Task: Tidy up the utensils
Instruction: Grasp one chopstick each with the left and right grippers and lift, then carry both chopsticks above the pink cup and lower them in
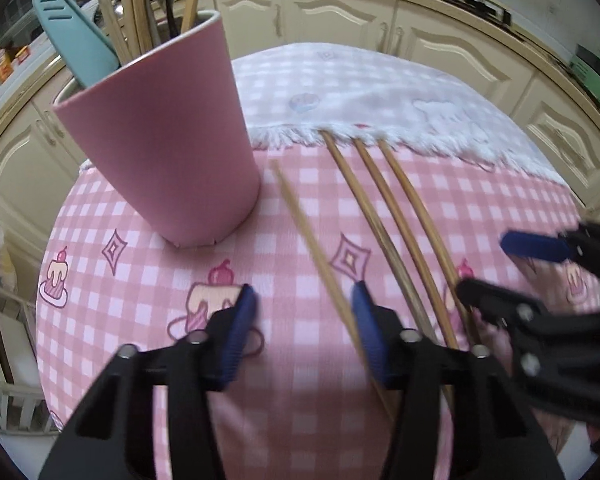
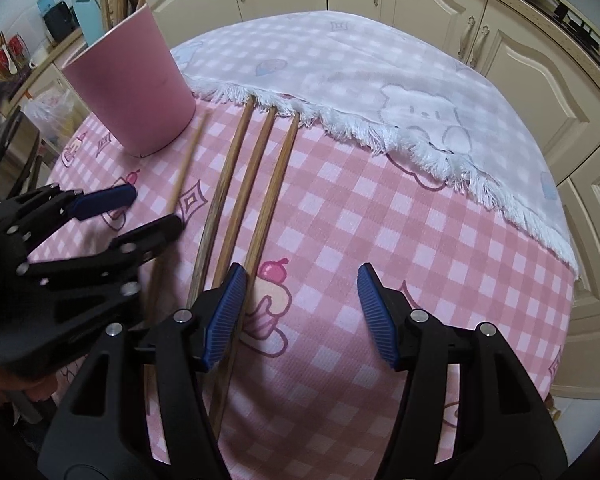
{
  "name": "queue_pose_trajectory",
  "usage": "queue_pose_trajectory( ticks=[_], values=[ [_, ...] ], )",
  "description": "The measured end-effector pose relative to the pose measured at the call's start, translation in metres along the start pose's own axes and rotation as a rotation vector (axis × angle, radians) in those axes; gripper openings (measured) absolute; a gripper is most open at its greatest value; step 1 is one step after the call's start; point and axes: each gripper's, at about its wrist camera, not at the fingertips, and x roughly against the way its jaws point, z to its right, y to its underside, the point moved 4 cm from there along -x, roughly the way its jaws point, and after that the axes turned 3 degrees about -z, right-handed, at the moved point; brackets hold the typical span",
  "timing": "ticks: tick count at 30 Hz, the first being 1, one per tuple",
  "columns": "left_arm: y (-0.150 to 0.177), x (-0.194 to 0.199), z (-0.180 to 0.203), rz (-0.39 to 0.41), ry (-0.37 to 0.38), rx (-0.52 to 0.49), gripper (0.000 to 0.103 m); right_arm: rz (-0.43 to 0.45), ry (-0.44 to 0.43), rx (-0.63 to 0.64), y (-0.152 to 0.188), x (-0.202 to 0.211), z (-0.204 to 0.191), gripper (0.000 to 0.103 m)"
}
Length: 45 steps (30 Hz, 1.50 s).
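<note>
A pink cup (image 1: 160,132) stands on the table (image 1: 300,420), up and to the left of the left hand-held gripper (image 1: 304,312). It already holds some sticks and a blue tool (image 1: 74,36). The left hand-held gripper is partly open and holds nothing – one thin chopstick (image 1: 312,248) lies just beside its right finger (image 1: 366,320), but I cannot tell if they touch. Next come three darker chopsticks (image 2: 244,184), side by side, with their far tips under a white fringed cloth (image 2: 380,76). The right hand-held gripper (image 2: 302,304) is open and empty – the three chopsticks lie by its left finger (image 2: 224,316).
</note>
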Motion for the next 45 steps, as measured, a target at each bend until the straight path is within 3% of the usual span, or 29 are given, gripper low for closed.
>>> queue_pose_trajectory(
  ticks=[5, 7, 8, 11, 13, 17, 23, 27, 30, 37, 45],
  values=[
    [-0.003, 0.000, -0.004, -0.019, 0.032, -0.014, 0.043, -0.055, 0.026, 0.025, -0.013, -0.009, -0.012, 0.049],
    [-0.007, -0.002, -0.001, -0.011, 0.024, -0.025, 0.043, -0.066, 0.039, 0.018, -0.019, -0.012, -0.012, 0.043],
    [-0.008, -0.003, 0.001, -0.006, 0.025, -0.030, 0.043, -0.074, 0.045, 0.006, -0.024, -0.012, -0.011, 0.034],
    [-0.014, -0.004, 0.007, 0.005, 0.055, -0.050, 0.018, -0.087, 0.050, -0.012, -0.034, -0.016, -0.010, 0.027],
    [-0.016, -0.004, 0.009, -0.003, 0.092, -0.061, 0.006, -0.091, 0.047, 0.005, -0.039, -0.018, -0.015, 0.008],
    [-0.009, -0.001, 0.003, -0.009, 0.138, -0.062, 0.005, -0.076, -0.002, 0.018, -0.037, -0.017, -0.019, 0.006],
    [0.008, 0.018, -0.007, 0.031, 0.191, -0.040, 0.005, 0.003, -0.150, -0.058, -0.024, 0.005, 0.001, 0.006],
    [0.012, 0.041, -0.010, 0.108, 0.220, -0.033, 0.005, 0.105, -0.247, -0.101, -0.016, 0.030, 0.011, 0.006],
    [0.009, 0.069, -0.010, 0.209, 0.261, -0.044, 0.005, 0.209, -0.301, -0.125, -0.017, 0.051, 0.018, 0.006],
    [-0.007, 0.128, -0.025, 0.448, 0.267, -0.061, 0.005, 0.363, -0.345, -0.147, -0.027, 0.084, 0.021, 0.006],
    [-0.036, 0.177, -0.070, 0.645, 0.240, 0.041, 0.005, 0.481, -0.368, -0.109, -0.053, 0.118, 0.011, 0.006]
  ],
)
